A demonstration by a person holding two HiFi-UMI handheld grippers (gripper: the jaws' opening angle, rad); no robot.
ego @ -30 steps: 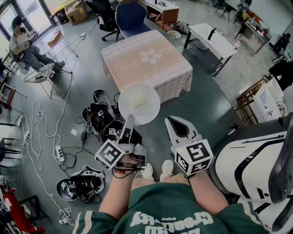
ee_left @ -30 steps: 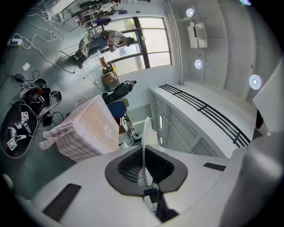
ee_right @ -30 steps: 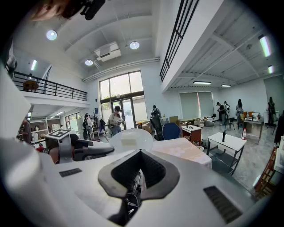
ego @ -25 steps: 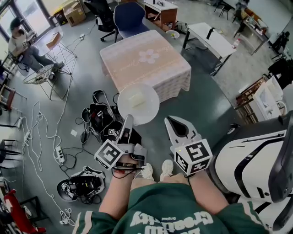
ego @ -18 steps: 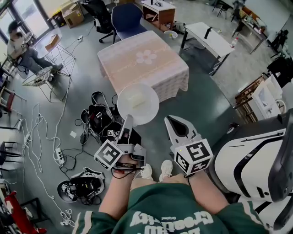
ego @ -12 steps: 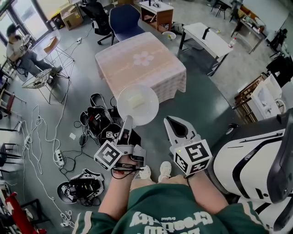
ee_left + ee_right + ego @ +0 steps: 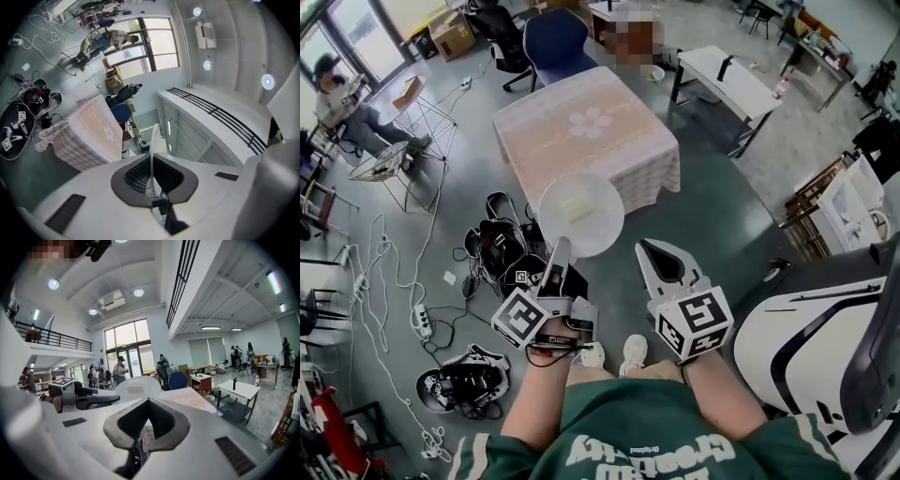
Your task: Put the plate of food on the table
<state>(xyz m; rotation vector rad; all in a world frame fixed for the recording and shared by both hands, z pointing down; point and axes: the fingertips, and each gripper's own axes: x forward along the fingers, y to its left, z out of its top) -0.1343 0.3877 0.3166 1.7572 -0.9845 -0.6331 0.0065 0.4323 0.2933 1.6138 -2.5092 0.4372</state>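
Compared with a second ago, the table (image 7: pixel 586 131) with its pink flowered cloth has slid a little to the left in the head view, while the plate and both grippers have kept their places in front of you. I judge that you are walking toward it.

The table is not yet reached: the white plate (image 7: pixel 581 214) is carried in the air short of the table's near edge, over the floor. The black bags (image 7: pixel 502 246) lie on the floor beside that same edge, so step around them.

Your left gripper (image 7: pixel 561 244) is clenched on the plate's near rim, which shows edge-on between its jaws in the left gripper view. Your right gripper (image 7: pixel 647 247) is closed with nothing in it and rides beside the plate, not touching it.

The pale block of food (image 7: pixel 578 205) lies loose in the middle of the plate. With a grip at one rim only, keep the plate level and bring it over the cloth slowly before you lower it.
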